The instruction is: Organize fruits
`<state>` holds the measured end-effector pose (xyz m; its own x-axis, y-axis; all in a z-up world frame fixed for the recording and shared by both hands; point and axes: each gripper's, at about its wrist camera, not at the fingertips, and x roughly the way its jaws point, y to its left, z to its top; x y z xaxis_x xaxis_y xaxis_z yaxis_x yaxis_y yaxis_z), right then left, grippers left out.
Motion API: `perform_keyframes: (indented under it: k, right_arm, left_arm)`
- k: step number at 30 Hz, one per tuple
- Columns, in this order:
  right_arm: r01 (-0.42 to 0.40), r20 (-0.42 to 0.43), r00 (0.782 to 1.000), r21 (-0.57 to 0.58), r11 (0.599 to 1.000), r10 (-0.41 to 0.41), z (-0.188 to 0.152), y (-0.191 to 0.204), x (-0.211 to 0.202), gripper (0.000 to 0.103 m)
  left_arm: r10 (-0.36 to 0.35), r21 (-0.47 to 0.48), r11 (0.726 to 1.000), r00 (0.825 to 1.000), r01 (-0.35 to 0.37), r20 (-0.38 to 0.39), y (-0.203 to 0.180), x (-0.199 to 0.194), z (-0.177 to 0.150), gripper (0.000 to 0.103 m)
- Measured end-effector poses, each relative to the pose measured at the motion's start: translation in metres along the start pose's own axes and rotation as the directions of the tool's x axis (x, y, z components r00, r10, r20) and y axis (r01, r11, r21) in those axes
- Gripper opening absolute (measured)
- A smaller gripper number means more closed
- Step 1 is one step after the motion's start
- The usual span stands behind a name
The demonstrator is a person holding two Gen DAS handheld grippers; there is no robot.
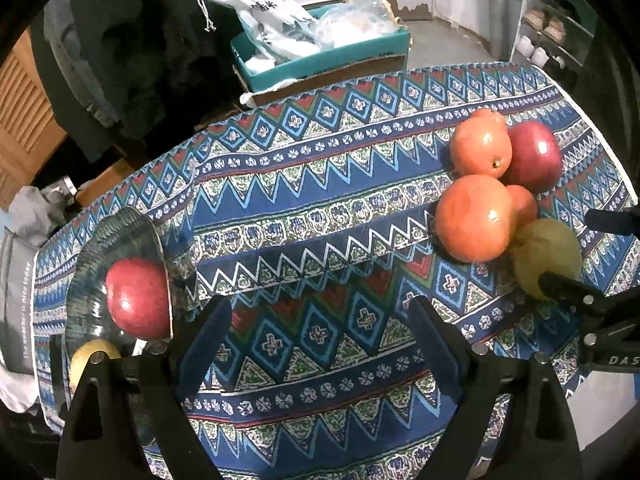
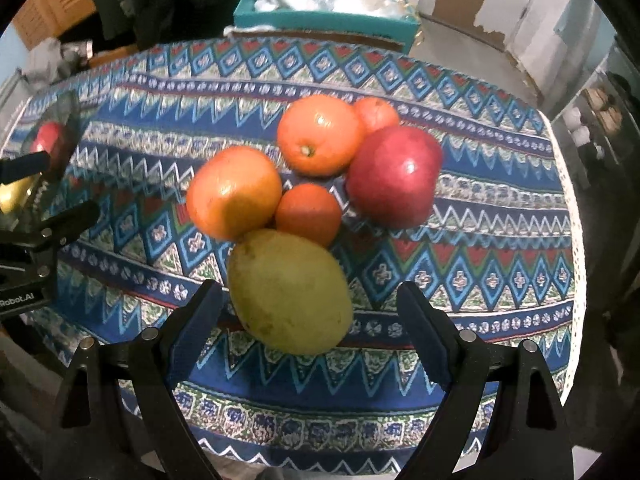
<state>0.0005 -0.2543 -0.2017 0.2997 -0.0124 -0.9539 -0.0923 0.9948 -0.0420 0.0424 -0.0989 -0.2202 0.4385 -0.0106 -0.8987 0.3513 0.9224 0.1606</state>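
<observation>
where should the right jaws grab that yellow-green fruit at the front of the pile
Across the middle of the yellow-green fruit, from above and the near side. It lies on the tablecloth at the pile's front; its left and right flanks are bare, while the orange crowds its far end. The right gripper is already open around it.

Left gripper [image 1: 320, 320]: tilted steeply downward, its two dark blue padded fingers [image 1: 210, 330] spread wide with nothing between them. Right gripper [image 2: 310, 312]: also tilted steeply downward, fingers [image 2: 420, 328] parted wide and pressing on nothing. Each gripper appears at the edge of the other's wrist view, the two standing side by side and apart.
</observation>
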Motion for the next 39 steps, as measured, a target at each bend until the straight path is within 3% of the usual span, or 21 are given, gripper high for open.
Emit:
perform_keyframes:
  k: [9,13,20,29,39]
  right_arm:
    - [0.001,-0.055,0.999,-0.014,1.000,-0.001,0.002,0.003,0.027,0.087]
    - [-0.038,-0.060,0.997,-0.011,0.999,0.037,0.003,0.007,0.034,0.074]
    - [-0.007,-0.052,0.999,-0.035,0.999,0.005,-0.005,0.019,0.034,0.072]
    - [-0.010,0.010,1.000,0.117,0.993,0.009,-0.011,-0.025,0.007,0.072]
    - [0.009,0.058,0.998,0.250,0.968,-0.024,-0.007,-0.060,-0.002,0.072]
  left_arm:
    - [-0.003,0.008,1.000,1.000,0.003,-0.021,-0.002,0.007,0.000,0.091]
    - [-0.002,0.017,1.000,1.000,0.002,-0.019,-0.006,0.007,0.001,0.091]
    - [-0.023,0.020,1.000,1.000,0.023,-0.008,-0.014,0.005,0.008,0.091]
    - [-0.104,-0.002,0.995,0.995,0.104,-0.002,-0.025,0.004,0.019,0.091]
    - [-0.145,0.067,0.987,0.989,0.144,0.011,-0.059,0.010,0.038,0.091]
